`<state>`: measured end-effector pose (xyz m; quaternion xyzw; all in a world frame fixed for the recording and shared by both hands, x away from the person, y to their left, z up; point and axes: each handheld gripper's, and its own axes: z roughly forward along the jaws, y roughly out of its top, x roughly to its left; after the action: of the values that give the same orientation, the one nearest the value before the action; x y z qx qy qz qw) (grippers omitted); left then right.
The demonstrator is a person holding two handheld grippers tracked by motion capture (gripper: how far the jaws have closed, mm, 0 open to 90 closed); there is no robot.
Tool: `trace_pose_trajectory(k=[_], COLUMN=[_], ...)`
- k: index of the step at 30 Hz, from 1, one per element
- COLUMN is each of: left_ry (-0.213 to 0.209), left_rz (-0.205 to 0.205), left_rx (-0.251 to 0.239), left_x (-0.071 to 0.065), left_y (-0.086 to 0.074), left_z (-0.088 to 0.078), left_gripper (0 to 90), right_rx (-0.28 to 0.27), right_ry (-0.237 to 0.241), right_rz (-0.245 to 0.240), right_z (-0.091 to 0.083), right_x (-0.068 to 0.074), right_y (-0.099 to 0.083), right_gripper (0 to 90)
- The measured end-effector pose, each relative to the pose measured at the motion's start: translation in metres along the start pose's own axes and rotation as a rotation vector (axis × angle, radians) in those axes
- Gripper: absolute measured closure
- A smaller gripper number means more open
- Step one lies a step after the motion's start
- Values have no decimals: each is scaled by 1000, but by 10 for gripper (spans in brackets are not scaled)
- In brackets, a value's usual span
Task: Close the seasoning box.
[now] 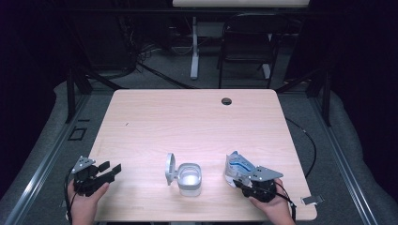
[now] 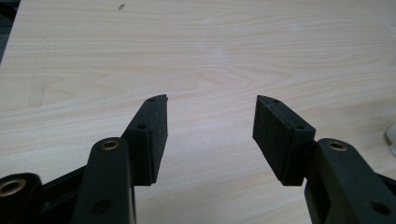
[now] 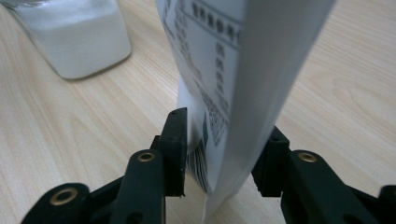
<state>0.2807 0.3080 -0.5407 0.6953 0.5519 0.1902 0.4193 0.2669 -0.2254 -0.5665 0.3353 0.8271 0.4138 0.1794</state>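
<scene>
The right gripper [image 1: 240, 180], at about five o'clock on the counter [image 1: 187, 117], straddles a white printed pouch [image 3: 233, 70] standing upright just right of the open-lidded container [image 1: 189, 178] — its pads look barely touching, if at all. Left unsupported, the pouch could topple or slump. The left gripper [image 2: 210, 135] rests released and empty at seven o'clock.
</scene>
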Motion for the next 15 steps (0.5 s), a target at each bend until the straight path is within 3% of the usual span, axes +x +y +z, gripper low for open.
trace_pose_trajectory(k=[3,8,11,12,13,14,15], left_ry=[-10,-45,-64,-78,-78,-93,-93], left_rz=[10,48,66,90,90,120,120], left_rx=[-3,-23,-19,-18,-18,-11,-11], left_x=[-5,-24,-31,-41,-41,-50,-50], left_y=[3,11,15,17,17,19,19], left_z=[1,3,3,5,5,5,5], left_gripper=[458,470,510,523,542,558,580], right_rx=[-3,-10,-8,-9,-9,2,2], right_ry=[-5,-13,-11,-5,-5,-5,-5], right_rz=[17,33,35,33,33,27,27], right_z=[-2,-4,-4,-4,-4,-5,-5], right_x=[-2,-2,-2,-2,-2,-2,-2], right_y=[-3,-6,-7,-8,-8,-7,-7], right_gripper=[583,528,517,503,503,487,487])
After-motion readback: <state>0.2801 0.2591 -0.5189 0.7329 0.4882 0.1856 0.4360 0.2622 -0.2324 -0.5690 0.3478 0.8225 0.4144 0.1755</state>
